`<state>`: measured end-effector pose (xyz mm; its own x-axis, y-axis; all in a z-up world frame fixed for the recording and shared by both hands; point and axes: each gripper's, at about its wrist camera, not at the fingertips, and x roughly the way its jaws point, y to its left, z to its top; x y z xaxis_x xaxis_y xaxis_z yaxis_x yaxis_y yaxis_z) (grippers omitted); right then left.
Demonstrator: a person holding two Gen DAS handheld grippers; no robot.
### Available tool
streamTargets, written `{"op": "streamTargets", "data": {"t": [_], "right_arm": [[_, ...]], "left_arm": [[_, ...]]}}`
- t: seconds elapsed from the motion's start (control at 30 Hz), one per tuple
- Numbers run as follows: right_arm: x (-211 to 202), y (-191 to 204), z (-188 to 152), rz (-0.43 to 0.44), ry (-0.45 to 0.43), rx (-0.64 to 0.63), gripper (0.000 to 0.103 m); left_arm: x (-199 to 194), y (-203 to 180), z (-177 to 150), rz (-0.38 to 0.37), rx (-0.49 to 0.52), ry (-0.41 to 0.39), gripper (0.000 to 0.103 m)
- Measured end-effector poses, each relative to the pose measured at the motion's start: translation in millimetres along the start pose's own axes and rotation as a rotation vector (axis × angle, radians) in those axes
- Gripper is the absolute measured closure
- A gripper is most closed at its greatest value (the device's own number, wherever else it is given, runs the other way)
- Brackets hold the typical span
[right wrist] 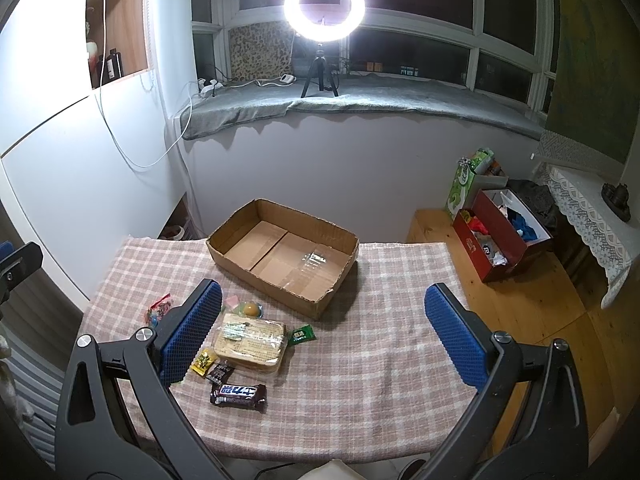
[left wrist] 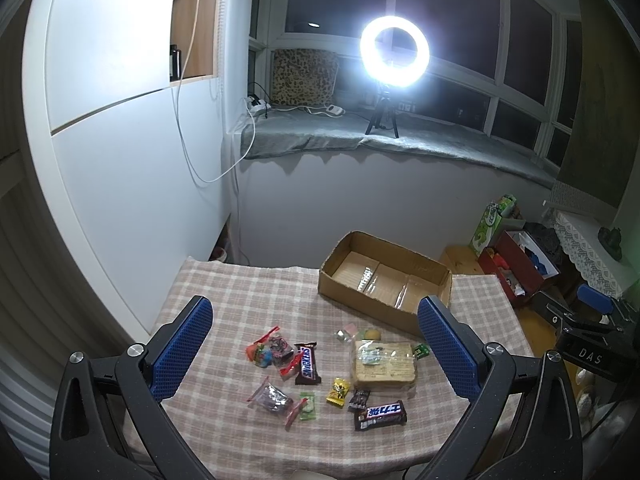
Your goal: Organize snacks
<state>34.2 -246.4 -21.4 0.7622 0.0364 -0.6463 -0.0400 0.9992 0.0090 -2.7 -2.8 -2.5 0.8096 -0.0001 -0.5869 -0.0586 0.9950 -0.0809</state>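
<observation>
An empty cardboard box (left wrist: 424,270) (right wrist: 224,246) stands at the far side of the checked tablecloth (left wrist: 240,288) (right wrist: 380,320). In front of it lie several snacks: a wrapped biscuit pack (left wrist: 386,364) (right wrist: 252,342), two Snickers bars (left wrist: 308,364) (left wrist: 380,415) (right wrist: 239,397), small candies (left wrist: 339,391) (right wrist: 204,361) and clear candy bags (left wrist: 272,398). My left gripper (left wrist: 316,350) is open above the snacks, holding nothing. My right gripper (right wrist: 320,334) is open above the table's middle, empty, with the snacks by its left finger.
A ring light (left wrist: 394,52) (right wrist: 324,0) on a tripod stands on the grey windowsill. To the right of the table are a red box of clutter (left wrist: 520,264) (right wrist: 500,236), a green bag (right wrist: 466,184) and wood floor. A white wall is on the left.
</observation>
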Motion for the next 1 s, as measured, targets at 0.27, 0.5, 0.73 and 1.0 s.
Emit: {"op": "streamTargets", "data": {"t": [0.27, 0.5, 0.73, 1.0], "right_arm": [[2.1, 0.2, -3.3, 0.0, 0.004, 0.0, 0.0], [5.4, -1.1, -11.0, 0.004, 0.022, -0.004, 0.0], [15.1, 0.4, -8.7, 0.012, 0.054, -0.008, 0.0], [33.8, 2.2, -16.9, 0.039, 0.104, -0.026, 0.0]], "left_arm": [[-0.5, -0.9, -2.0, -0.001, 0.0, 0.006, 0.001], [0.8, -2.9, -3.7, 0.0, 0.001, 0.005, 0.001], [12.4, -0.3, -4.9, 0.002, 0.008, 0.031, 0.001], [24.6, 10.2, -10.5, 0.022, 0.008, 0.104, 0.001]]}}
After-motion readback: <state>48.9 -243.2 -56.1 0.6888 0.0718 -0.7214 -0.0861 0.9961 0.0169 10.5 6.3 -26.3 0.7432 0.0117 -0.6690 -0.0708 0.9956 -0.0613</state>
